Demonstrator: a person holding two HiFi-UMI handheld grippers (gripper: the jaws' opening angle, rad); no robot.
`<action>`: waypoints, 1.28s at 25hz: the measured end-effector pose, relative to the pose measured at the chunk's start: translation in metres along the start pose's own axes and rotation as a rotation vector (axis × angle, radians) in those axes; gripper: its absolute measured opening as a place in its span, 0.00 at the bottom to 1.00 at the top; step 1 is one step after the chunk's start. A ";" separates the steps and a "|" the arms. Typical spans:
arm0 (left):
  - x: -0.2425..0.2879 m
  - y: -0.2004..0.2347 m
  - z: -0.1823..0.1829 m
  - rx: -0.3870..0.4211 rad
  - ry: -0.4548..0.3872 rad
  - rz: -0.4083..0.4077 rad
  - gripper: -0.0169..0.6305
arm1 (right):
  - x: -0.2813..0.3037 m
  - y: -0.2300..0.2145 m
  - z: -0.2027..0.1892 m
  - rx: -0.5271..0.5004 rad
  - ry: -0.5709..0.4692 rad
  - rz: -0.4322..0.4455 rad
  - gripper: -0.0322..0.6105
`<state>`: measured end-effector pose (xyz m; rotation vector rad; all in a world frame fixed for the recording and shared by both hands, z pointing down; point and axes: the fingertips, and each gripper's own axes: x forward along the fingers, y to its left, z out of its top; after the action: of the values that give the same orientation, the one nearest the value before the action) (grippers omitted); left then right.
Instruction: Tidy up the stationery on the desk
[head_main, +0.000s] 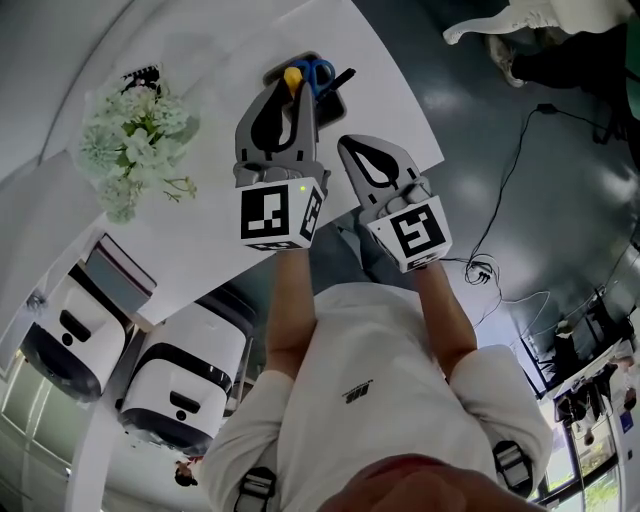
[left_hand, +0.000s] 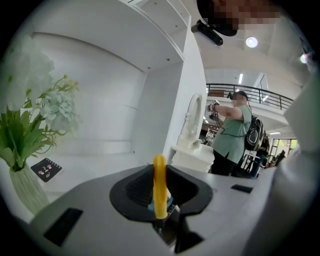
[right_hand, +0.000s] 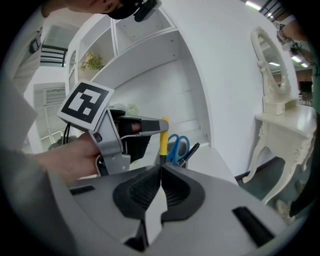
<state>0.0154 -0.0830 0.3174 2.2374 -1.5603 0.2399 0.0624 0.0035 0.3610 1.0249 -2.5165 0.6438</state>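
Observation:
A yellow pen (head_main: 292, 80) stands upright between the jaws of my left gripper (head_main: 290, 92), which is shut on it just above a dark pen holder (head_main: 336, 101) at the far edge of the white desk (head_main: 200, 230). Blue scissors (head_main: 318, 72) and a black pen (head_main: 343, 78) stick out of the holder. In the left gripper view the yellow pen (left_hand: 159, 185) rises from the closed pads of the left gripper (left_hand: 160, 202). My right gripper (head_main: 352, 148) hovers beside the left one, shut and empty; its own view shows the right gripper (right_hand: 161, 172), the scissors (right_hand: 176, 147) and the yellow pen (right_hand: 163, 142).
A vase of pale flowers (head_main: 130, 140) stands at the desk's left, with a small dark notebook (head_main: 142, 75) behind it. Two white machines (head_main: 180, 385) sit below the desk's near edge. A white dressing table with a mirror (right_hand: 280, 120) stands to the right. Cables (head_main: 500, 200) lie on the floor.

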 end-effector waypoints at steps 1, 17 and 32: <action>0.000 0.000 -0.004 0.006 0.007 0.003 0.03 | 0.000 -0.001 -0.002 -0.006 0.003 0.000 0.05; -0.019 -0.006 -0.011 0.073 0.030 -0.010 0.03 | -0.006 0.004 0.006 -0.032 -0.014 -0.021 0.05; -0.074 -0.025 0.002 0.177 0.019 -0.083 0.03 | -0.041 0.008 0.034 -0.070 -0.102 -0.111 0.04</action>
<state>0.0120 -0.0124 0.2834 2.4210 -1.4844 0.3875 0.0791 0.0136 0.3108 1.1898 -2.5278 0.4793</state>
